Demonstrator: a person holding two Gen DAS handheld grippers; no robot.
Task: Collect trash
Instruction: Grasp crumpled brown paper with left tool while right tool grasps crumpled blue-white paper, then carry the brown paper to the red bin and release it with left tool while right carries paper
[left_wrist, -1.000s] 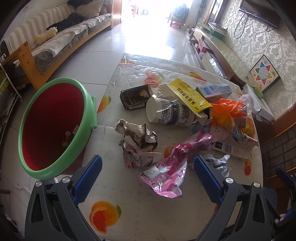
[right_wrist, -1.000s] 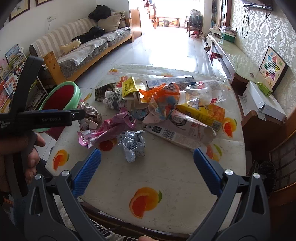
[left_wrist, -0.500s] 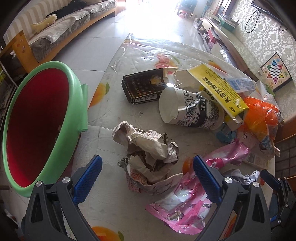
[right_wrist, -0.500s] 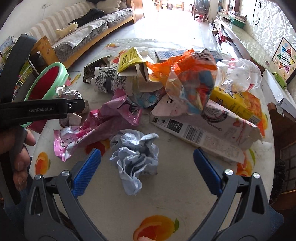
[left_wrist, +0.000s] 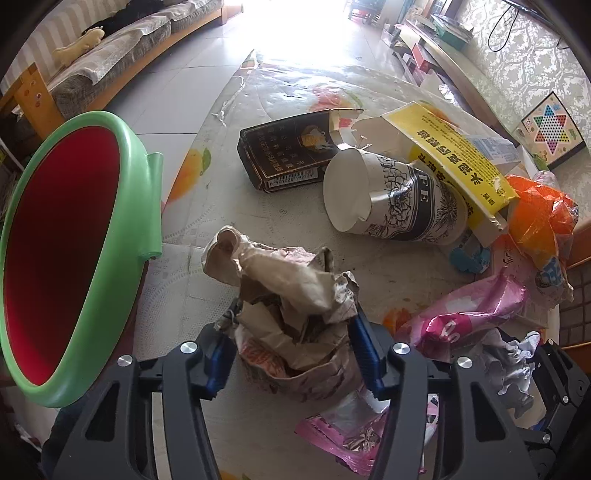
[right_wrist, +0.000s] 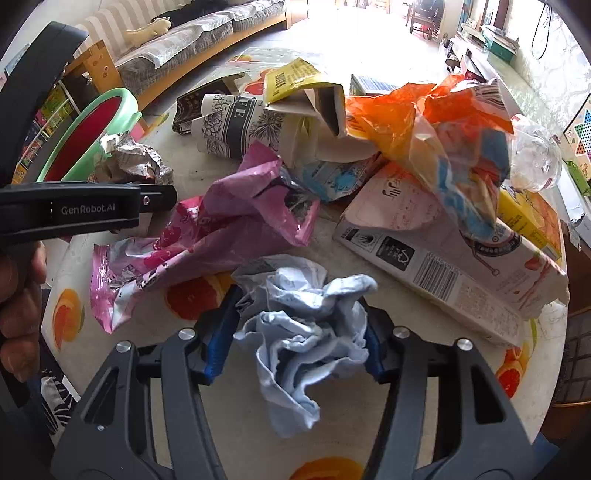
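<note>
Tools closing | left tool (left_wrist: 293, 345): crumpled brown paper (left_wrist: 291, 291) | right tool (right_wrist: 295, 332): crinkled pale-blue paper (right_wrist: 303, 325)

A green bin (left_wrist: 122, 236) is showing a red inside. Just beside it, brown crumpled paper (left_wrist: 295, 295) is lying; farther off, a black-and-white flowered cup (left_wrist: 399, 199), yellow box (left_wrist: 458, 158), pink wrapper (right_wrist: 221, 229), pale blue paper (right_wrist: 306, 332).

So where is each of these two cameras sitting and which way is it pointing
Left wrist: on the left gripper, tilted steeply down at the table; its own jaws are closing around the brown paper wad, green bin alongside.
Right wrist: on the right gripper, also angled down; its jaws are closing around the pale blue paper wad; a hand holding the left gripper shows at the left edge.
Shared: pink wrapper, paper cup, bin, both wads.
</note>
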